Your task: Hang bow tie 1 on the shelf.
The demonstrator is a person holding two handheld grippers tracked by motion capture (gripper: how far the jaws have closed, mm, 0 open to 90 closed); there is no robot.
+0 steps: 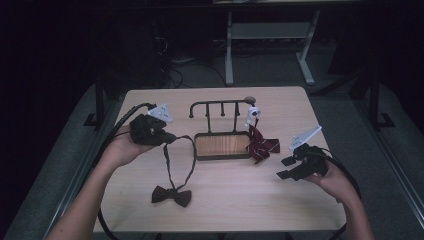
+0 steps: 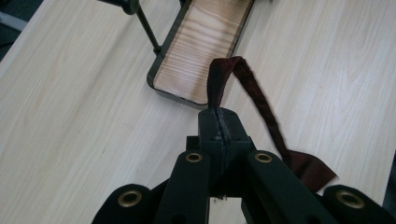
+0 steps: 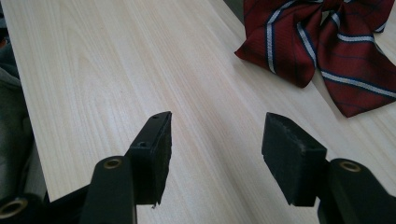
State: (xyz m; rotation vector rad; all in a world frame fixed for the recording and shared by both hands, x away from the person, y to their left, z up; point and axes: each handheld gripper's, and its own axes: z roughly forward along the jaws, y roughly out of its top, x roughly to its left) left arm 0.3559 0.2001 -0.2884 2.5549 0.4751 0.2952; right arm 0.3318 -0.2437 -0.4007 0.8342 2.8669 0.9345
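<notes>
While its dark maroon strap (image 2: 224,79) loops up into my left gripper (image 2: 219,122), whose jaws pinch it, the bow tie (image 1: 171,195) lies at the table's (image 1: 235,200) seven o'clock. My right gripper (image 3: 215,154) gapes wide at four o'clock, the striped red bow (image 1: 262,145) beside the wooden tray stand (image 1: 222,145).

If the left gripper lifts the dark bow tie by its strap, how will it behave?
Probably floppy: the strap already bends and twists out of the shut left gripper. The dark bow tie would likely dangle and swing. It looks light, since a thin strap pinch holds it.
</notes>
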